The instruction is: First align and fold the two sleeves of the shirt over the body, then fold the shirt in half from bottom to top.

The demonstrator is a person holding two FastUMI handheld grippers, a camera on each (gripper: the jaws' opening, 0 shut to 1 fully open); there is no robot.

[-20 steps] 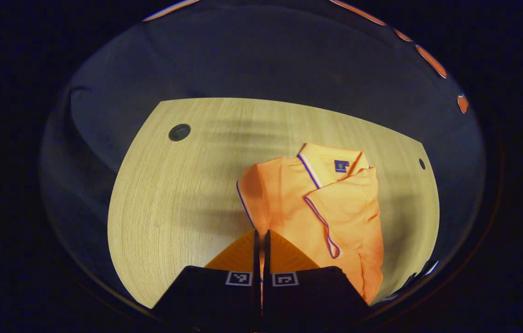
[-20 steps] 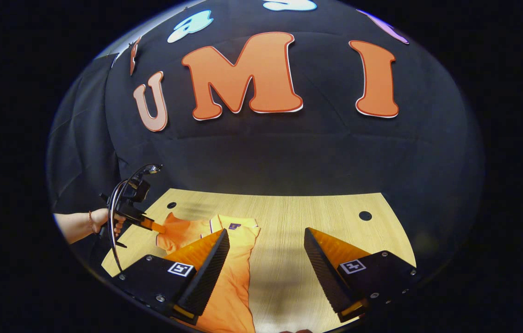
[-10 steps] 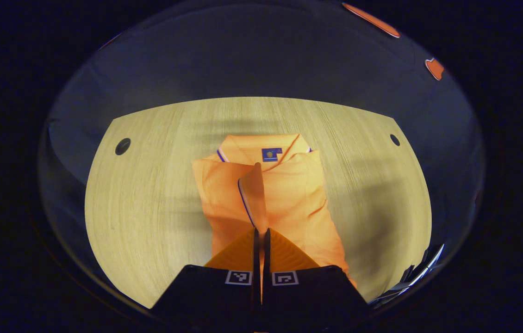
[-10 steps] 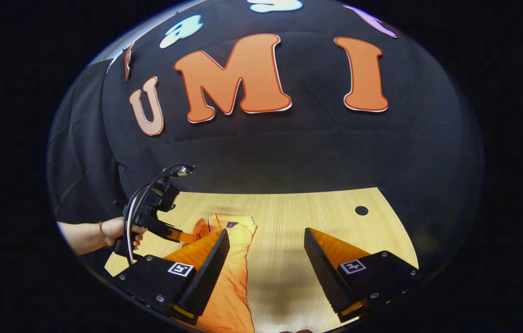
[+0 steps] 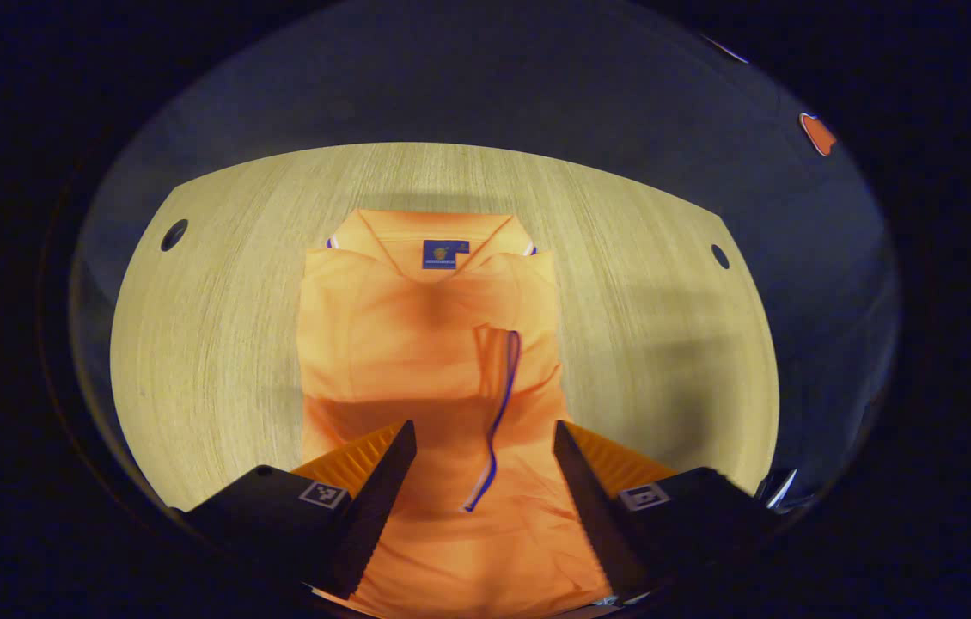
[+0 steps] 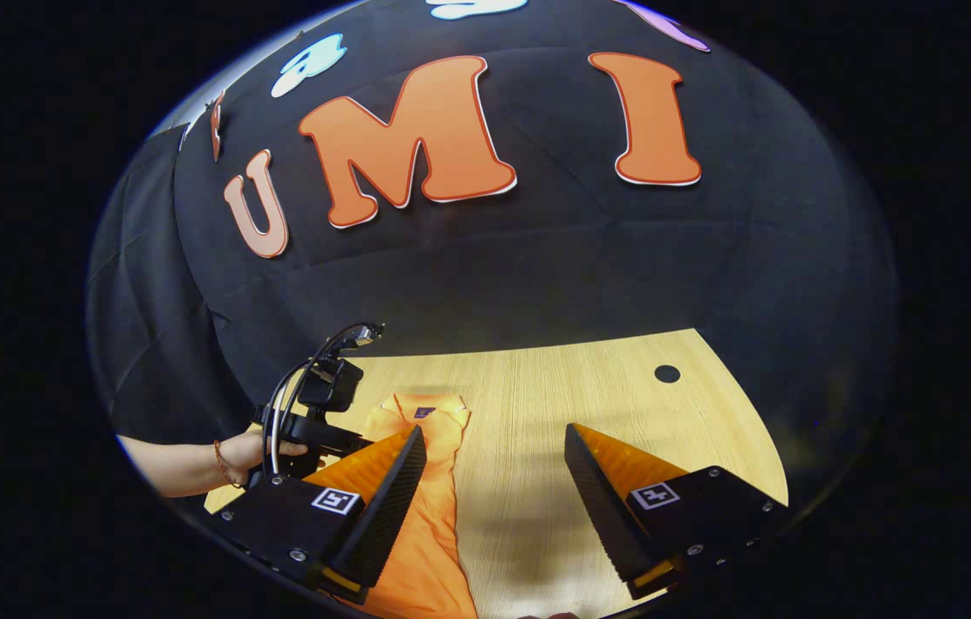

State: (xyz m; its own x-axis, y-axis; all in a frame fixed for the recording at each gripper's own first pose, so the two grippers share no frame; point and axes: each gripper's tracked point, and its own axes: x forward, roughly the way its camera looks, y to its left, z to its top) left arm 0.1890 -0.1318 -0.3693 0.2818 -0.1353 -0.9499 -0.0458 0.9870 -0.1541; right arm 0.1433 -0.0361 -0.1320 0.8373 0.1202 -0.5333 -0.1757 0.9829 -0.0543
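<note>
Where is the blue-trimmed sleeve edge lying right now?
In the left gripper view, the blue-trimmed sleeve edge lies folded over the middle of the orange shirt, below the collar label, running down between the open left gripper fingers.

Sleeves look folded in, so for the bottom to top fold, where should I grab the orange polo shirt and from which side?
Judging by its pose, grip the orange polo shirt at its bottom hem corners, coming from the near table edge. It lies collar away, hem nearest the open left gripper; the open right gripper takes the other corner.
</note>
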